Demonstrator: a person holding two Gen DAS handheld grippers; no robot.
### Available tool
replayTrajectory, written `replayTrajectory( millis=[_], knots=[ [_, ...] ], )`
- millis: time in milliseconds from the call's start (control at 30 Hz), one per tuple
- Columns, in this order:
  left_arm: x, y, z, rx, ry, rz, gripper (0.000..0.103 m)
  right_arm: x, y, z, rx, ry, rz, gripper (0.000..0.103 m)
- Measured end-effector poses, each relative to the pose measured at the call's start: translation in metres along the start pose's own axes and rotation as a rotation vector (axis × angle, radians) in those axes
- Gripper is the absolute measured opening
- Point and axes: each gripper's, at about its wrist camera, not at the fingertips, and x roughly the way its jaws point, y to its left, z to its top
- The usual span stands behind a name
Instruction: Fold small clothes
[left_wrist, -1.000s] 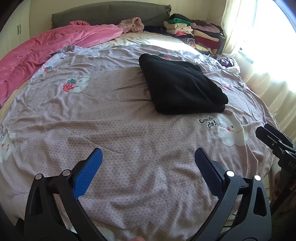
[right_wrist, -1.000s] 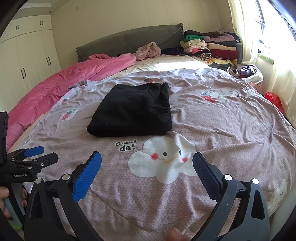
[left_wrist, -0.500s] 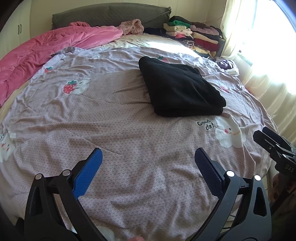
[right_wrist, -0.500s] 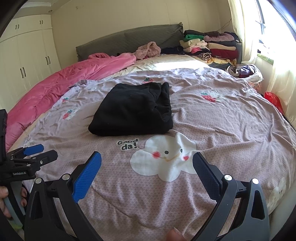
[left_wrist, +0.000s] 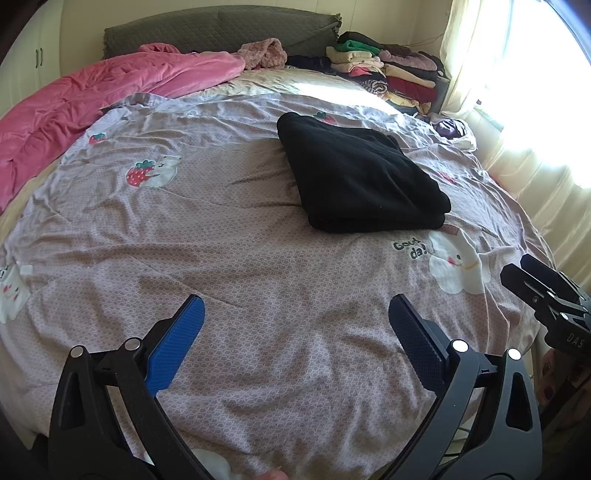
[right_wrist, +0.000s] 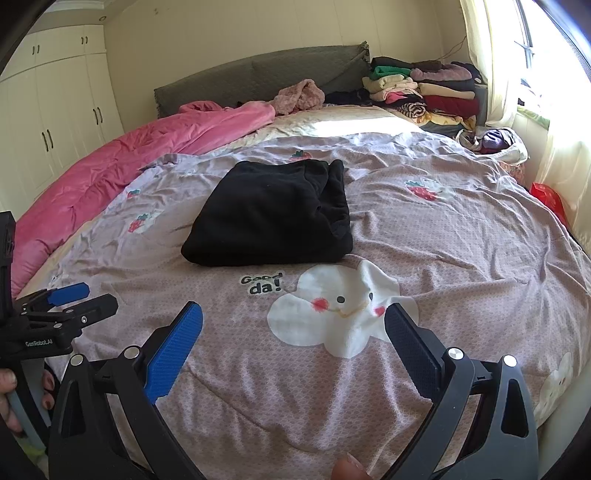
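both views have pulled back slightly from the soft, rectangular folded black garment (left_wrist: 362, 177).

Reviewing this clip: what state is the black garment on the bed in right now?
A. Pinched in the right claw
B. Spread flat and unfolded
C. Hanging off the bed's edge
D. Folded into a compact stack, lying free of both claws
D: the black garment lies folded in layers on the bedspread, while the left claw and right claw both stand open, near the bed's front edge, holding nothing.
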Motion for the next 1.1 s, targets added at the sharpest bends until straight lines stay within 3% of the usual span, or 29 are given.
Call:
replayTrajectory(
  millis=[1100],
  knots=[
    [-0.002,0.0009,0.0004,-0.002,-0.003,-0.005,0.094,0.0029,0.0014,-0.0045,-0.017,0.007,-0.016,0.098]
  ],
)
